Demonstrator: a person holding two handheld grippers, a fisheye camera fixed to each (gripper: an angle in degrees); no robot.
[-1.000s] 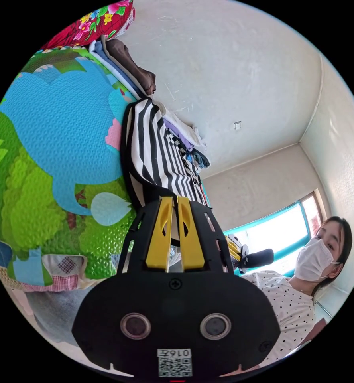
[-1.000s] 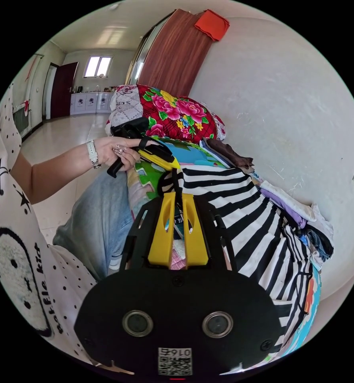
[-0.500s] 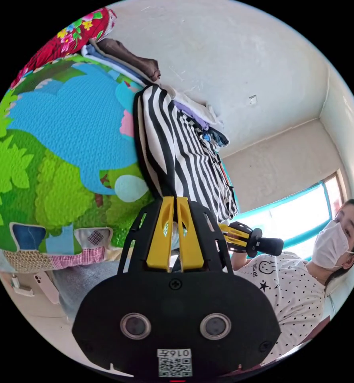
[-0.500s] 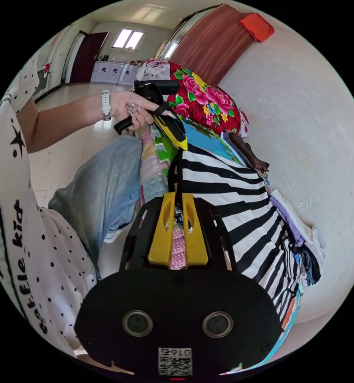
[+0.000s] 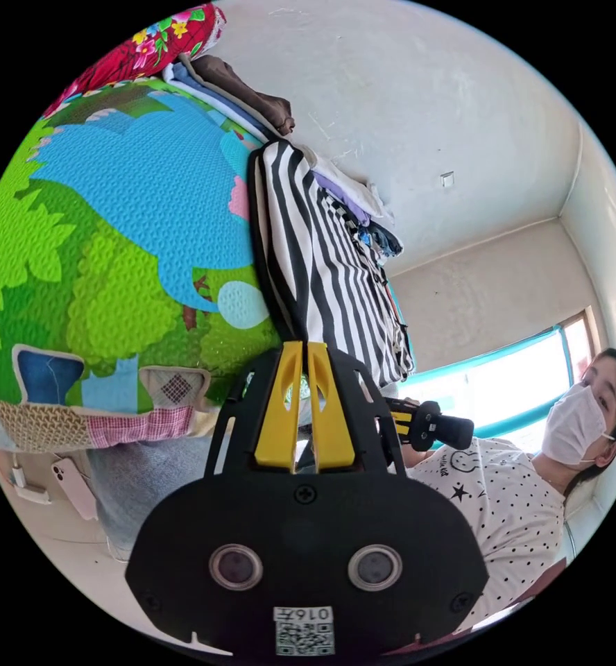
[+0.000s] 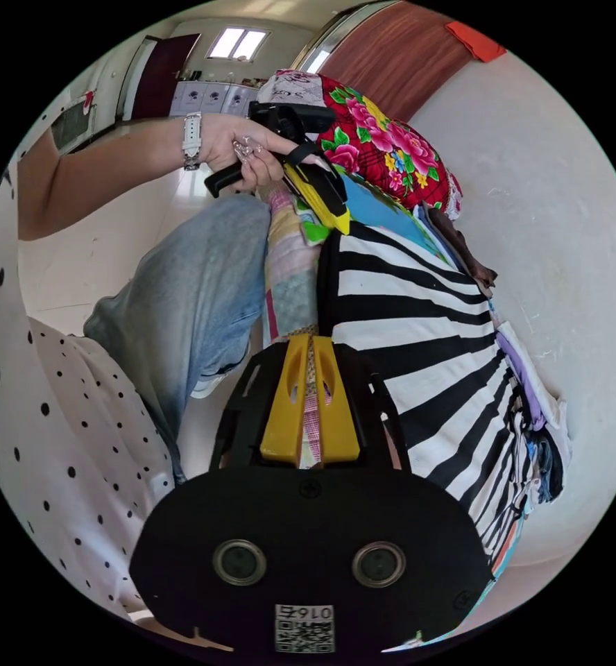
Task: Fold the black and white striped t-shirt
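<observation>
The black and white striped t-shirt (image 5: 315,257) lies on a colourful play mat (image 5: 114,236), one black-trimmed edge lifted off it. My left gripper (image 5: 302,345) is shut on that edge at one end. In the right gripper view the shirt (image 6: 419,347) spreads to the right, and my right gripper (image 6: 311,340) is shut on the same edge at the other end. The left gripper (image 6: 336,220) shows there too, held by a hand and pinching the shirt's far corner. The right gripper (image 5: 408,424) appears in the left gripper view beside the person's chest.
Folded clothes (image 5: 252,104) are stacked along the white wall beyond the shirt. A red floral quilt (image 6: 384,139) lies at the mat's end. The person's jeans leg (image 6: 197,298) presses against the patchwork bed edge (image 6: 287,263). A phone (image 5: 75,485) lies on the floor.
The two grippers have drawn apart, still shut on the shirt's edge, and that edge now runs straight between them. Both cameras have shifted with the hands.
</observation>
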